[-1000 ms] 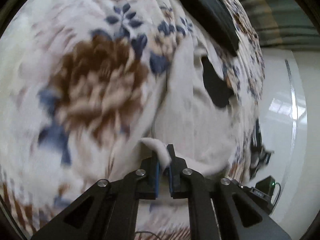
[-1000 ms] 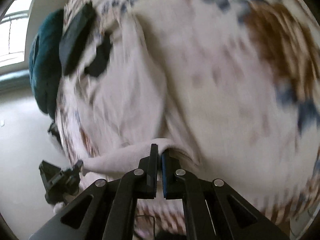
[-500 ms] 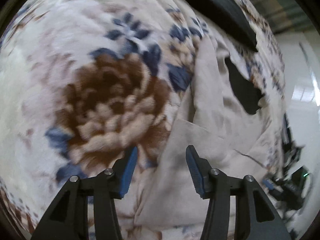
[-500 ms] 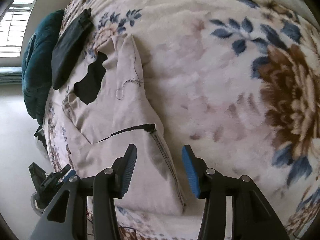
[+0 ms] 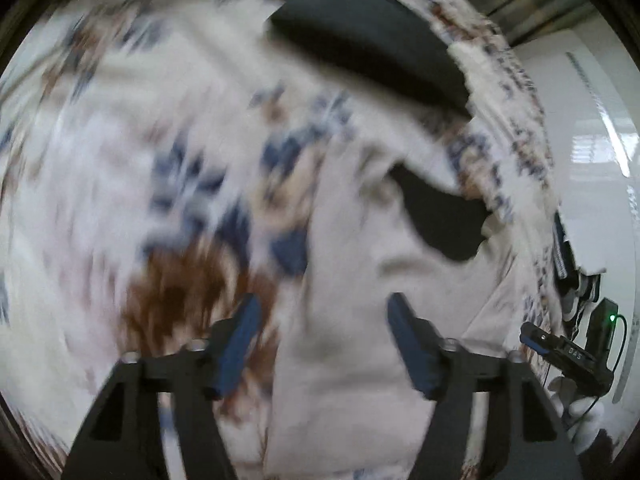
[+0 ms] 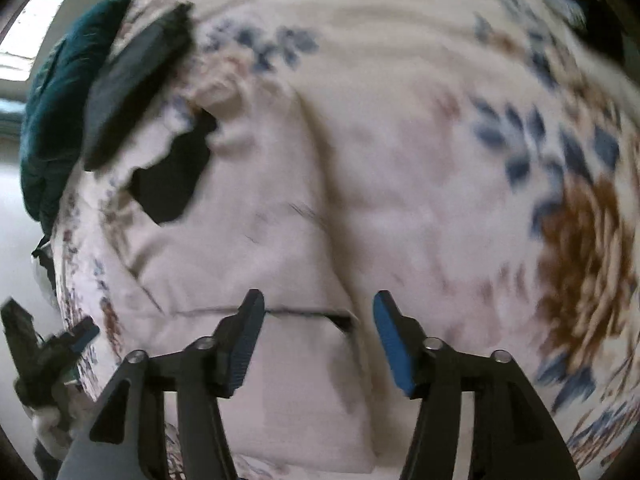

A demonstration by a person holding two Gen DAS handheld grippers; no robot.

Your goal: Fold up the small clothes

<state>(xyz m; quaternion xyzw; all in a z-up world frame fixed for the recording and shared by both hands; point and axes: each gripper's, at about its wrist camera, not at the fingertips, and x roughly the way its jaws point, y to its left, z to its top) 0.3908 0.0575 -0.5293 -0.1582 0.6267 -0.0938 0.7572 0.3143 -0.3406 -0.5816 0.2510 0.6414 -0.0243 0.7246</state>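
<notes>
Here the pale beige cloth garment (image 6: pixel 280 240) lies flat on the floral fleece blanket (image 6: pixel 440 80) of a bed, filling the lower centre and left of the right wrist view. A black patch (image 6: pixel 172 176) sits at its upper-left end, and a thin dark seam line (image 6: pixel 304 314) runs across it just above the tool tips. Its lower part looks doubled over, with a folded edge at the bottom of the frame; blur makes the layers hard to separate.

Right tool (image 6: pixel 318 340): blue-padded fingers (image 6: pixel 390 344) spread wide, gripping nothing, hovering over the lower part of the garment; whether they touch the cloth I cannot tell.

Left wrist view is heavily motion-blurred. Same beige garment (image 5: pixel 360 340) in lower centre-right, black patch (image 5: pixel 440 216) at its upper right. Left tool (image 5: pixel 322 344) wide open too, nothing between its blue pads (image 5: pixel 412 348); the left finger sits over the blanket's (image 5: pixel 120 160) brown flower print, the right finger over the garment.

Outward: a folded dark grey-black cloth item (image 6: pixel 132 80) lies on the blanket beyond the garment, upper left in the right view, top centre-right (image 5: pixel 372 44) in the left view. A dark teal cushion (image 6: pixel 60 100) sits at the bed edge, far left. The other tool shows at the frame edge in each view, lower left (image 6: pixel 44 352) and lower right (image 5: pixel 568 356). White glossy floor (image 5: pixel 600 140) at right.
</notes>
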